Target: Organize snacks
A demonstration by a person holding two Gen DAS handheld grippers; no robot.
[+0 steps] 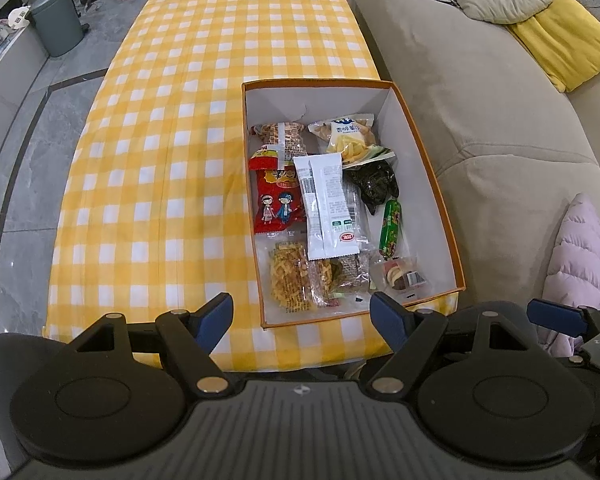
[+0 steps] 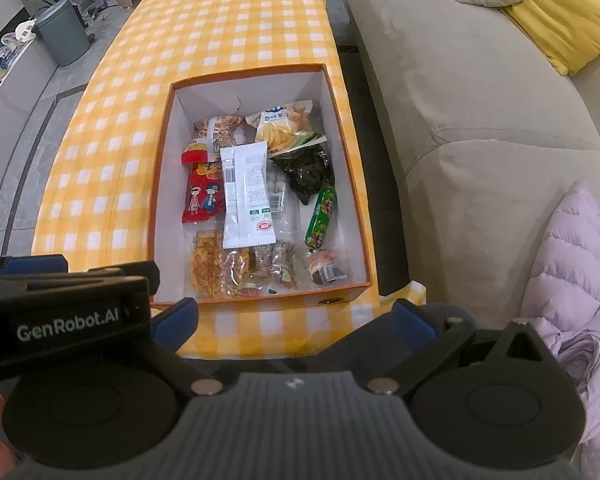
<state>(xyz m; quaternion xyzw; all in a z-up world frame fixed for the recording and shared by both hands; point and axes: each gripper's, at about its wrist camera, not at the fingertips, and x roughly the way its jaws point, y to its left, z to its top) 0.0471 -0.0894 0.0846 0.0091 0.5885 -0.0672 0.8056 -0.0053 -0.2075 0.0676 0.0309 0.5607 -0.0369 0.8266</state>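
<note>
Left wrist: snack-crammed orange box (lidless)

An open orange-rimmed box with white inner walls sits at the tabletop's near right corner. Inside lie a red packet, a white sachet overlapping it, a yellow chips bag, a dark wrapped lump, a green sausage stick and clear-wrapped crackers.

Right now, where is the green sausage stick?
In both views the green sausage stick lies inside the orange box, toward its sofa-side wall, between the dark packet and the white wrapper.
</note>
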